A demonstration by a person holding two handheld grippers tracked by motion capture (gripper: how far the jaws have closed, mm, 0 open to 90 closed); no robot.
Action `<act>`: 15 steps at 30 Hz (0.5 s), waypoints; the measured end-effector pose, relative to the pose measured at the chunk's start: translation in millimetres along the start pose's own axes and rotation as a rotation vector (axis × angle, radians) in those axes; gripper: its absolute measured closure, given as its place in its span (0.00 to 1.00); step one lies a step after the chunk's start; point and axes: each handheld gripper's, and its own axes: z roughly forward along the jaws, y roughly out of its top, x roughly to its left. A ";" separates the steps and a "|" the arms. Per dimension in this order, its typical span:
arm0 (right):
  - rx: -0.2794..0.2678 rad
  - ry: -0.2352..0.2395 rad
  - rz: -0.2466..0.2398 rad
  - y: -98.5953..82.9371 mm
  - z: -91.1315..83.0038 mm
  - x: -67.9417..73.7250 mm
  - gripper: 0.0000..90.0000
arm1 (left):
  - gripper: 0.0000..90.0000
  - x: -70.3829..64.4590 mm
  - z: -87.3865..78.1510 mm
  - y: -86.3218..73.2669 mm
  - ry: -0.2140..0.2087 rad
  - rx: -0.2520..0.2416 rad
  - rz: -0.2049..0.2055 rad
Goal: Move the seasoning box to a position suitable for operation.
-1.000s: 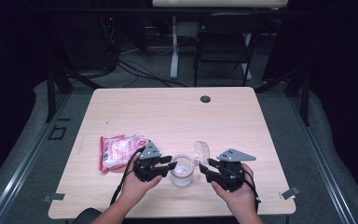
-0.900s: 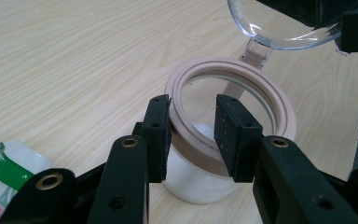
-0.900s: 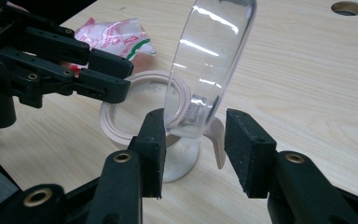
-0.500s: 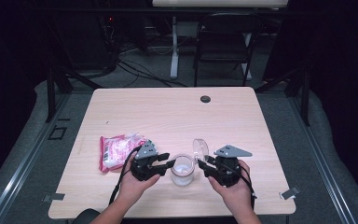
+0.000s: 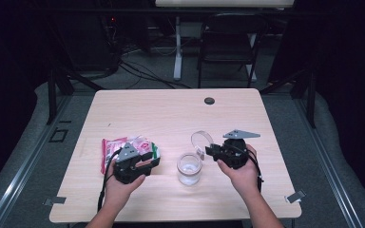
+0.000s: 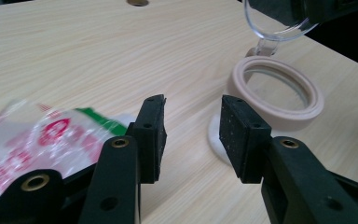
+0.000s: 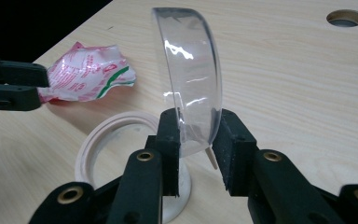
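Swinging left of the jar point(image 5: 189, 167) now, left gripper point(image 5: 145, 163) hovering over the packet point(image 5: 119, 147), jaws spread, empty. Right gripper point(image 7: 196, 140) pinching the clear lid point(image 7: 191, 79) upright, right of jar. Better lowering squarely onto the packet before closing.

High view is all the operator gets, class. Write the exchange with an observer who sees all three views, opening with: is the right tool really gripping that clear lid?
Observer: Yes. The right gripper view shows the right tool shut on the lower edge of the clear lid, which stands upright.
Operator: Is the left tool holding anything?
Observer: No. The left tool is open, with bare table between its pads.
Operator: What does the jar's mouth look like?
Observer: In the left gripper view the jar has a thick cream ring around its open mouth.
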 end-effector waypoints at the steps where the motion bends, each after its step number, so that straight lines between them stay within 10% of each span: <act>1: 0.001 0.001 0.000 2.3 1.5 -2.1 0.81 | 0.67 2.2 -3.1 -1.8 0.012 -0.003 -0.007; 15: 0.007 0.026 -0.026 12.3 20.1 -15.0 0.75 | 0.65 26.5 -29.6 -28.4 0.150 0.009 -0.065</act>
